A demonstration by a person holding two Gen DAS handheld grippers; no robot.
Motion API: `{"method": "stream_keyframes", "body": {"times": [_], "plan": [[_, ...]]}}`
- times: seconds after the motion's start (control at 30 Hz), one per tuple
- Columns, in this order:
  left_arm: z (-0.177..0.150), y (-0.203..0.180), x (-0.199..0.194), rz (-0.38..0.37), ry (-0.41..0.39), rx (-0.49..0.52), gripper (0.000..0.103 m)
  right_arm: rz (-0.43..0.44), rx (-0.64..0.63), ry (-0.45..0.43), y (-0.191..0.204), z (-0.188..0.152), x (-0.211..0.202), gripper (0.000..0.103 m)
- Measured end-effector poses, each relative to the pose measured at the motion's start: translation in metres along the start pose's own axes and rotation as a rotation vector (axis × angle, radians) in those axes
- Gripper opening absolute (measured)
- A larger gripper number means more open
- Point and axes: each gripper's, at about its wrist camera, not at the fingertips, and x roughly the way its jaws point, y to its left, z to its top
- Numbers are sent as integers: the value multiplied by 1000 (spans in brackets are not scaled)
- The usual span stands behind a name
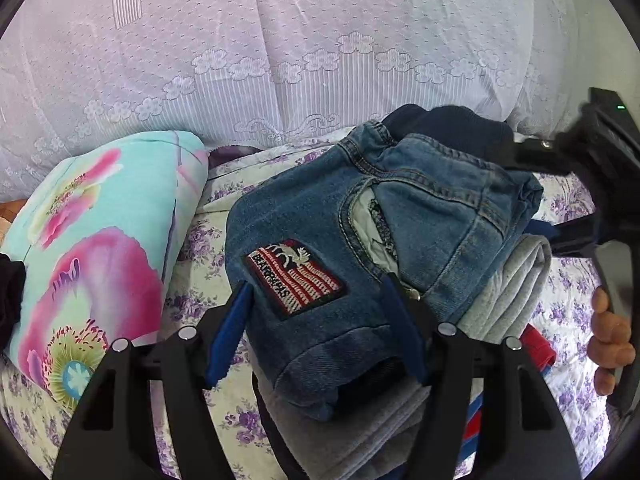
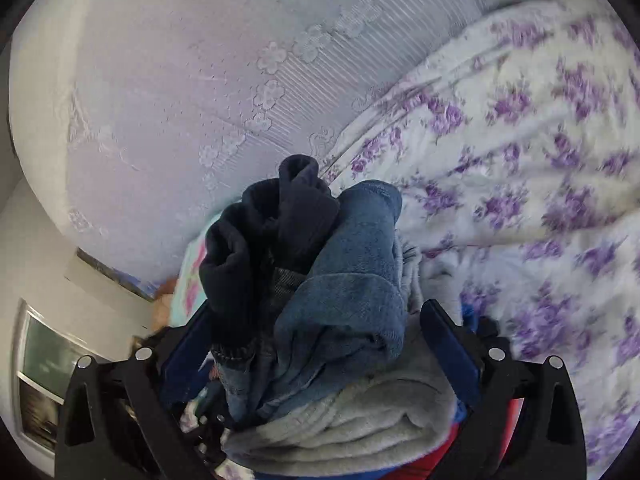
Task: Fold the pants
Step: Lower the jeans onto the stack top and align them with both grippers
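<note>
The folded jeans (image 1: pixel 360 232) lay on top of a stack of folded clothes, directly on a gray garment (image 1: pixel 508 300), with red and blue cloth (image 1: pixel 538 346) showing lower down; the stack sat on the bed's flowered sheet (image 1: pixel 192 292). Their long axis ran from the left tongs (image 1: pixel 316 320) away toward the dark waistband (image 1: pixel 440 120) at the far end. The left tongs stood wide apart, one finger on each side of the near hem, gripping nothing. The right tongs (image 2: pixel 320 352) were also spread, straddling the waistband end; whether they pressed the cloth could not be told. Both were about equally close, at opposite ends. A flowered pillow (image 1: pixel 100 248) lay just beside the stack on the left, a pale quilt (image 1: pixel 280 40) rose behind, and open sheet lay to the right.
</note>
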Motion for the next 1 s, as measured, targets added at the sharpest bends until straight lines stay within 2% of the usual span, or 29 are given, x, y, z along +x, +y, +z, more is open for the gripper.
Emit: {"method": "stream_keyframes", "body": {"times": [0.1,0.17,0.23,0.27,0.43,0.47,0.5,0.57,0.63,0.7,0.83,0.87,0.9,0.93,1.0], "plan": [[0,3,1,-9,11,-16,64,47,-54,-27,0,-7,6,100],[-3,6,1,-10,19,-19,64,63,-123,5,0,-16,9,100],[-9,7,-4,-22,14,-19,64,77,-152,13,1,-22,0,87],[-10,6,-6,-20,14,-14,64,85,-159,13,1,-26,-6,77],[-34,-12,-39,-37,-5,69,64,162,-195,15,-3,-68,-51,62],[-39,-14,-45,-41,-11,89,64,200,-179,22,-6,-78,-59,46],[-46,-18,-54,-48,-17,115,64,251,-160,28,-10,-93,-74,37],[-57,-27,-67,-58,-32,164,64,238,-196,-2,-15,-111,-90,36],[-60,-40,-69,-27,-23,209,64,277,-122,16,-33,-115,-88,37],[-52,-45,-59,-8,-4,215,64,278,-61,13,-46,-112,-78,39],[-32,-37,-46,-19,24,151,64,331,9,-38,-54,-101,-76,51],[-30,-34,-45,-22,29,134,64,337,15,-71,-53,-100,-84,60],[-29,-31,-44,-27,34,127,64,334,16,-103,-52,-101,-93,86],[-29,-27,-42,-37,35,119,64,319,1,-133,-52,-100,-102,97],[-29,-22,-41,-52,29,110,64,297,-31,-141,-51,-97,-104,100]]}}
